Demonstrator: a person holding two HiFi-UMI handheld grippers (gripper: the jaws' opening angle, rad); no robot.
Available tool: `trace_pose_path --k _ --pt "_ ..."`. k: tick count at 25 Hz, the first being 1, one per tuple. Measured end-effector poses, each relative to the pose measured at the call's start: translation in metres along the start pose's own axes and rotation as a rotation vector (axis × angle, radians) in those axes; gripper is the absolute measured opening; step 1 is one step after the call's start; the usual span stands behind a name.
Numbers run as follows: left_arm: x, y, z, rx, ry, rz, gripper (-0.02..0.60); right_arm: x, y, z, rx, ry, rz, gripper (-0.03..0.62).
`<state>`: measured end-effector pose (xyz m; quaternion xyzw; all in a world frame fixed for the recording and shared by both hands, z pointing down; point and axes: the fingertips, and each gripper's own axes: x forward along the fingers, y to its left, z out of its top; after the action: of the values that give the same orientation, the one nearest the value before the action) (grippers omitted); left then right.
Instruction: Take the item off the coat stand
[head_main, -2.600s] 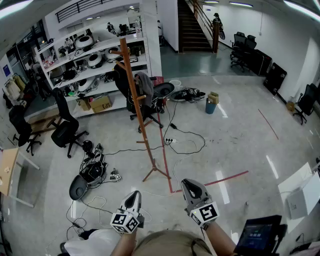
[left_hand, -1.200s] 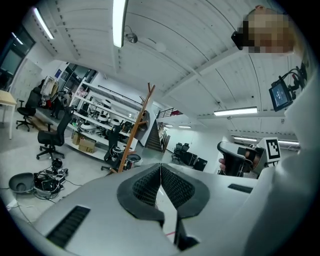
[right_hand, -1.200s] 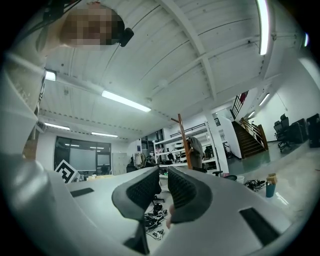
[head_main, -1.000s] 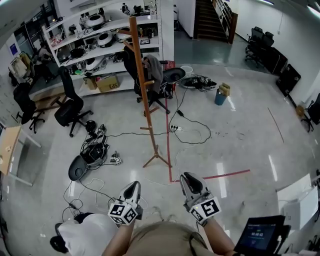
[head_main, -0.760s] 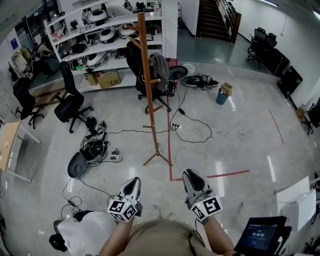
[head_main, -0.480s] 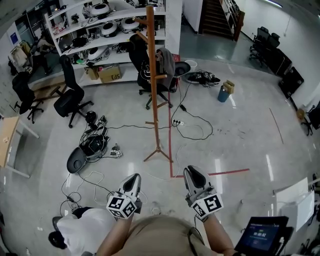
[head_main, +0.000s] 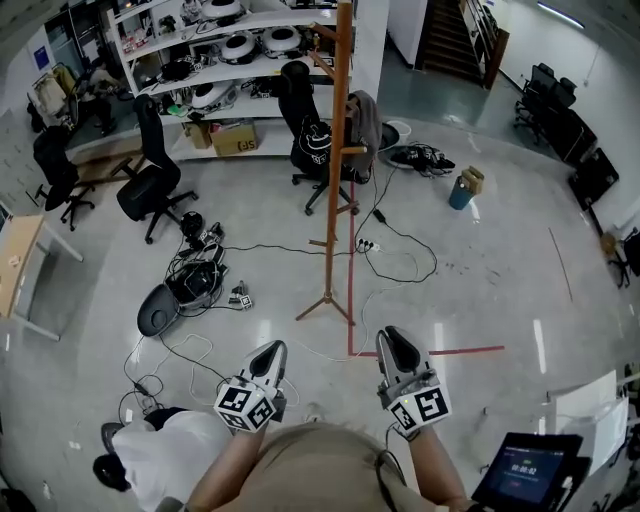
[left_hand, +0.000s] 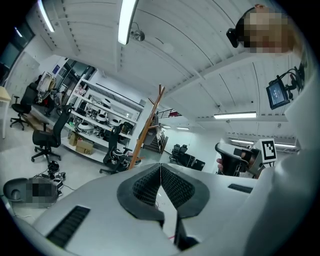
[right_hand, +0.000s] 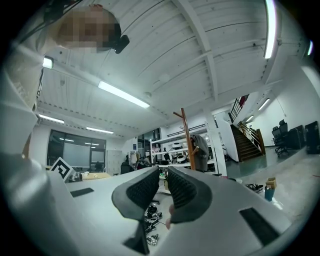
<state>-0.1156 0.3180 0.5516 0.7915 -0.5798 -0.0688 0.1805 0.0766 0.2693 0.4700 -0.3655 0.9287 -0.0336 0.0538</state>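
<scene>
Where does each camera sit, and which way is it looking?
Head view: on the person's head, looking steeply down at the tall wooden coat stand, with forearms, left gripper and right gripper below.
Left gripper view: rides the left gripper, facing along its shut jaws towards the stand; right gripper shows.
Right gripper view: rides the right gripper, facing the stand's hanging grey garment over shut jaws.
Shared: all show the stand.
</scene>
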Motion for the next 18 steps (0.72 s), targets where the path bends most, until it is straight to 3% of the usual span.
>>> trace_pose_path --k 5,18 --pt "0.003 0.022 0.001 0.003 -0.014 -0.013 0.018 0.020 0.007 -0.009 -0.011 -0.017 -0.003 0.040" --pt "0.033 0.025 -0.002 -0.019 0.011 -0.020 0.018 0.031 -0.019 -0.004 0.002 -0.030 -0.029 0.040"
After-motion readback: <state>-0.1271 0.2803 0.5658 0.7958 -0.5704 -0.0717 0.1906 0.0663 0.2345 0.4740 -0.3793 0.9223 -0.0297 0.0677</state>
